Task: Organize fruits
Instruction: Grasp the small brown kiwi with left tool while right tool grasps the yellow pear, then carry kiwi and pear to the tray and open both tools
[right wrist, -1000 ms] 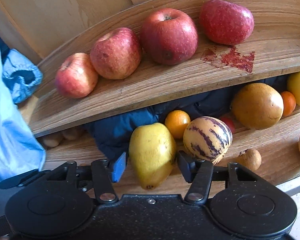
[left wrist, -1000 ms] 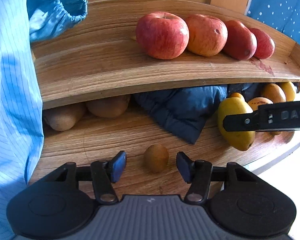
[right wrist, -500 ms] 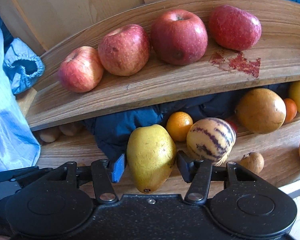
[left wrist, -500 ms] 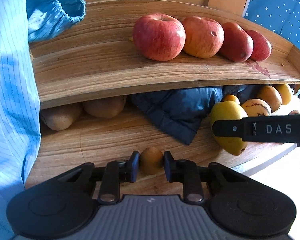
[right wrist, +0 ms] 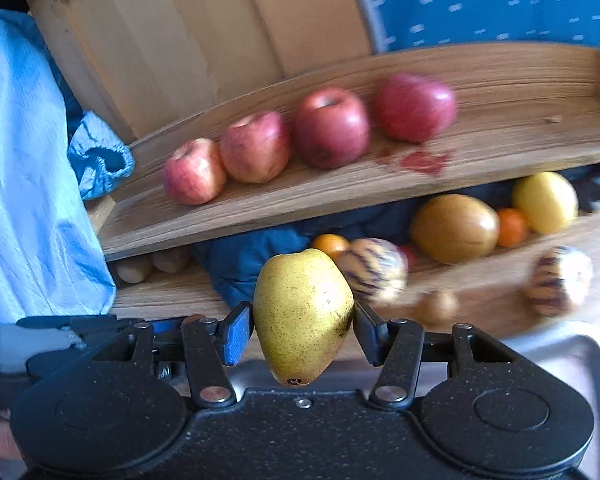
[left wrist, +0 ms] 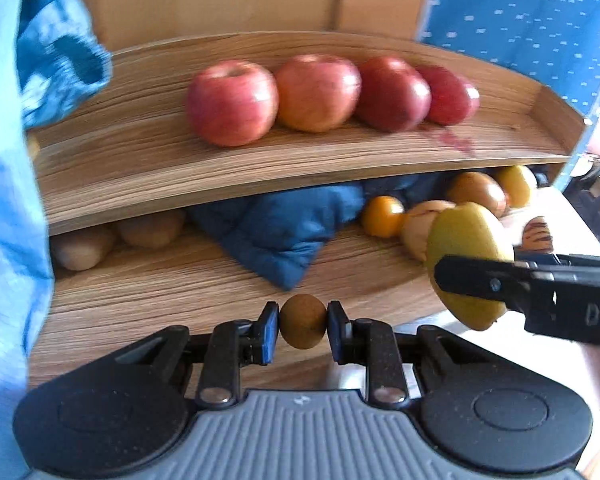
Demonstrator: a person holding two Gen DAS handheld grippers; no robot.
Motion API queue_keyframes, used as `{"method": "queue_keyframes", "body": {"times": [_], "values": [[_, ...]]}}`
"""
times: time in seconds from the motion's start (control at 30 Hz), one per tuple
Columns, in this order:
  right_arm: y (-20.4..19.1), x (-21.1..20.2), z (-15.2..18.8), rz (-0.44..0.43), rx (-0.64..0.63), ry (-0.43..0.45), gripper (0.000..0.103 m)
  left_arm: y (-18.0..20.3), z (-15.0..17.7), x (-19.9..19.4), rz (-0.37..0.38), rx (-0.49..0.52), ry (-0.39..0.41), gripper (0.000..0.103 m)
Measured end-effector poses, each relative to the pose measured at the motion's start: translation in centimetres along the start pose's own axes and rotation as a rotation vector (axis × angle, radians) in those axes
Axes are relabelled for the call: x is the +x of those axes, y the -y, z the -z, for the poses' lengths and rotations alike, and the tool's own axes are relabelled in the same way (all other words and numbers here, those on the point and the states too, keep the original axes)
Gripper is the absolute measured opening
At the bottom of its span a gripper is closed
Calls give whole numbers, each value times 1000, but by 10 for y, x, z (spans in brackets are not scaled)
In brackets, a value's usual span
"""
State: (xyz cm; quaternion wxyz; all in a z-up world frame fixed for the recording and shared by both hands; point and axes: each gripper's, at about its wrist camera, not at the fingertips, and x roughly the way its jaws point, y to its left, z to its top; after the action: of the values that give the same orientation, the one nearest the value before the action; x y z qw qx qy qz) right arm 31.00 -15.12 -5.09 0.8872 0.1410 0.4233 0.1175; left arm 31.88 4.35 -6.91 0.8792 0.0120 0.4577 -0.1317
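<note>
While the left gripper [left wrist: 303,323] jaws pinch a kiwi [left wrist: 302,321], the right gripper [right wrist: 302,328] jaws clamp a pear [right wrist: 302,316].

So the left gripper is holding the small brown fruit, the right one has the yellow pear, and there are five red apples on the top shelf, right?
Not quite: the top shelf holds four red apples, as the right wrist view shows. The left gripper does hold the small brown fruit, and the right gripper the yellow pear.

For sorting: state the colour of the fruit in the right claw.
Yellow-green with brown speckles, a pear; clearest in the right wrist view.
</note>
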Motion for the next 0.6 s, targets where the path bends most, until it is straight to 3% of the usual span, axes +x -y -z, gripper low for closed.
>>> {"method": "queue_keyframes", "body": {"times": [0.33,0.6], "values": [[67,-74,43,178,46,25,56,88,4,10,159,103,-13,28],[116,-120,80,306,123,-11,57,154,14,19,262,196,-64,28]]}}
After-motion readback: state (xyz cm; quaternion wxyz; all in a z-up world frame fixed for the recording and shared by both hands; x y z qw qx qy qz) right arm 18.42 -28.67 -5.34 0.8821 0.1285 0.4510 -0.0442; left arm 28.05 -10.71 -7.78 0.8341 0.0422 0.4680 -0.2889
